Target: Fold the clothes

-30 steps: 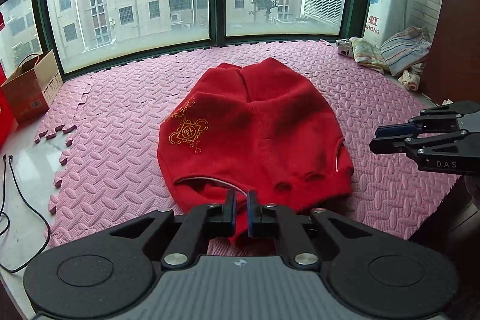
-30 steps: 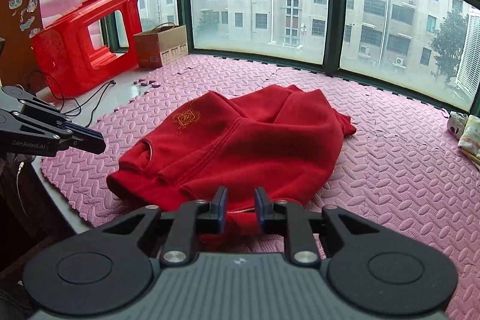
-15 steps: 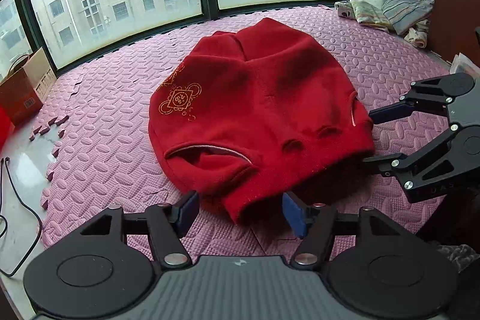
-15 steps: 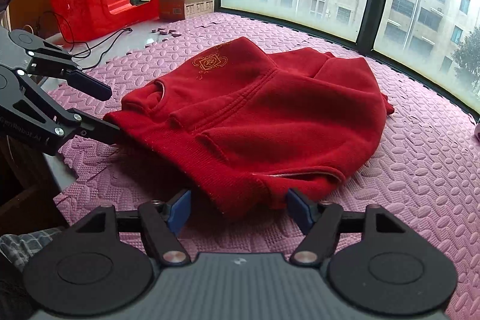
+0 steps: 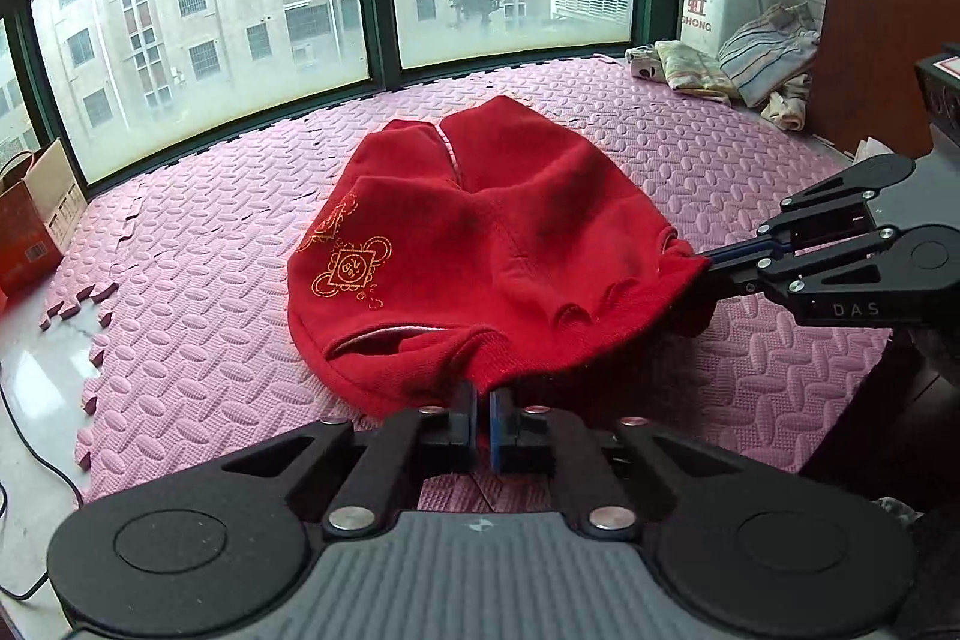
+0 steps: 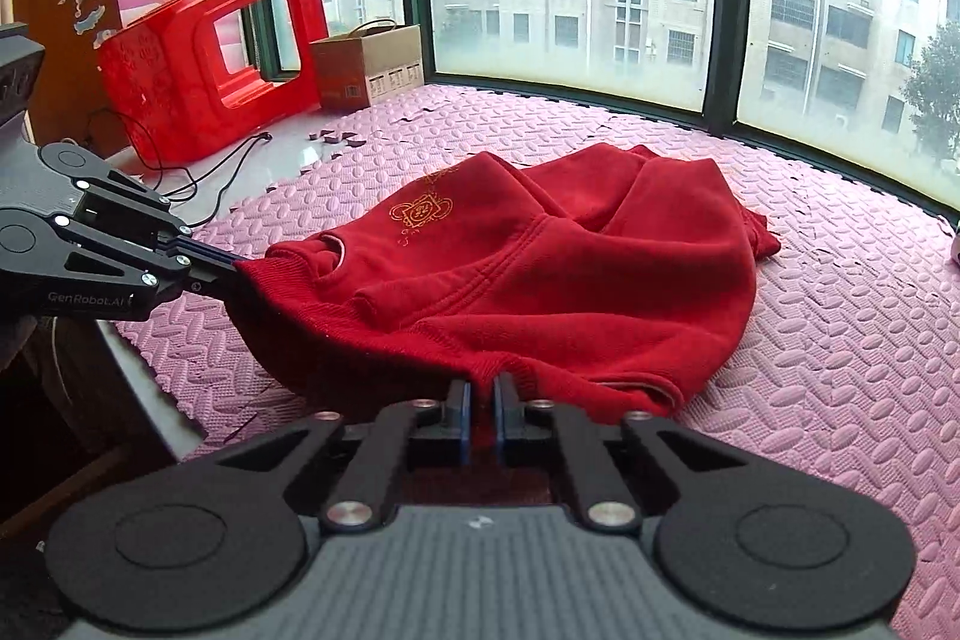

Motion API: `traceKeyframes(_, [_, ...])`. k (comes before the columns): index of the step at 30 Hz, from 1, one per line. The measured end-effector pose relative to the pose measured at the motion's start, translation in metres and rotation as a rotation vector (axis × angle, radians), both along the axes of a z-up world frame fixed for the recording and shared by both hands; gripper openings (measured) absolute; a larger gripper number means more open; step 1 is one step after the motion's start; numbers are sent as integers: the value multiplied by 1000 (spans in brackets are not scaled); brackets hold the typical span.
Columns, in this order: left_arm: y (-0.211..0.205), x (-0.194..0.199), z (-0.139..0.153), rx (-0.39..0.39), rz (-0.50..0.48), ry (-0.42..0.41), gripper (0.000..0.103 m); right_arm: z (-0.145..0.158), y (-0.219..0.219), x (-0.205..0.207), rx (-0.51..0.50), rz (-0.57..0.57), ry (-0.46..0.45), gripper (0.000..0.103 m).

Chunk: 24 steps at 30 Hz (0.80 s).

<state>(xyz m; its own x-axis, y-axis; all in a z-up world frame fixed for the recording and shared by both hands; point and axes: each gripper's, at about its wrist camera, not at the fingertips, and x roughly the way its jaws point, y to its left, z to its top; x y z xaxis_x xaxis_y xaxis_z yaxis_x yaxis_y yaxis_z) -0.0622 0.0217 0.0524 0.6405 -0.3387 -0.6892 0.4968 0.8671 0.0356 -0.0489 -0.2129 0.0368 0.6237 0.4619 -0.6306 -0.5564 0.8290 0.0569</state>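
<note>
Red sweater (image 6: 540, 292) (hem pinched) on mat (image 6: 840, 370)

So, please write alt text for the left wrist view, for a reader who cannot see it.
Both grippers are shut on the near edge of a red garment on a pink foam mat: the left gripper at bottom centre, the right gripper from the right.

Both claws are matte black linkages with silver rivets, blue pads on the fingertips and a ribbed grey body behind. The left claw (image 5: 483, 415) reads "GenRobot.AI", the right claw (image 6: 480, 415) apparently "DAS".
</note>
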Motion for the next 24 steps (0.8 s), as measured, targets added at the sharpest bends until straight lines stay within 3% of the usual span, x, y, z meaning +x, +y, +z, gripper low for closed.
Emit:
traceKeyframes(5, [8, -25, 6, 6, -94, 61, 4, 21, -10, -27, -6, 95, 57, 6])
traceKeyframes(8, [13, -35, 5, 3, -149, 121, 5, 27, -15, -38, 7, 157, 143, 9])
traceKeyframes(11, [14, -35, 9, -1, -159, 117, 10, 36, -22, -40, 31, 176, 173, 11])
traceKeyframes(13, [14, -34, 14, -10, -166, 108, 10, 42, -28, -36, 53, 174, 174, 19])
traceKeyframes(14, [14, -33, 16, -14, -170, 103, 10, 45, -32, -31, 63, 162, 173, 23])
traceKeyframes(18, [7, -24, 26, -38, -190, 81, 10, 55, -51, 0, 52, 57, 116, 23])
traceKeyframes(24, [-17, -3, 31, -96, -206, 70, 13, 43, -79, 65, 9, -121, 92, 23])
